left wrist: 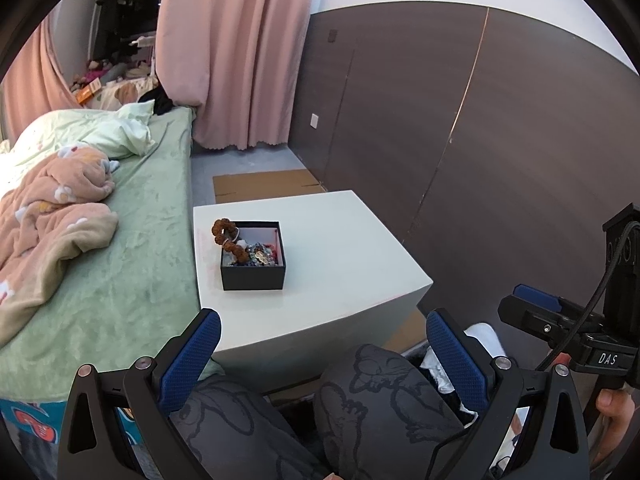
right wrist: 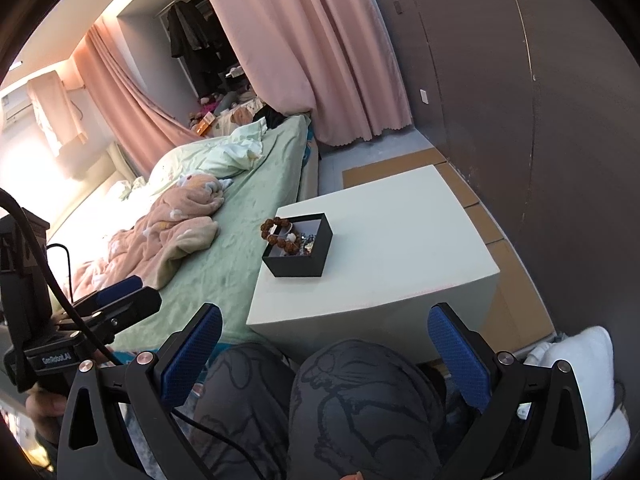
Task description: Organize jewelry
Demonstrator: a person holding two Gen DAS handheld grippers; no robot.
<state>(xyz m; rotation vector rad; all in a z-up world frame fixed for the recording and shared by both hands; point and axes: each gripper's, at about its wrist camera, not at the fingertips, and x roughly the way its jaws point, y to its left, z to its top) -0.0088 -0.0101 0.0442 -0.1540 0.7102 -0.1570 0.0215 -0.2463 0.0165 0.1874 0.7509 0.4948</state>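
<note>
both grippers (left wrist: 320,354) (right wrist: 325,354) held apart, empty, well back; ahead, box (left wrist: 253,278) holds jewelry, bead bracelet (left wrist: 226,236) draped over its rim; stage unclear

Seemingly a home bedroom: rumpled bed (left wrist: 120,216), pink curtains (left wrist: 232,52), hanging clothes (right wrist: 192,36).

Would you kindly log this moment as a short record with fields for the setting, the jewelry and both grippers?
surface: white table beside a bed
container: black box, open, near the table's bed-side edge
contents: mixed jewelry, too small to itemise
bracelet: brown beaded bracelet draped over the box rim
left gripper: open, empty, short of the table
right gripper: open, empty, above the person's knees
</note>
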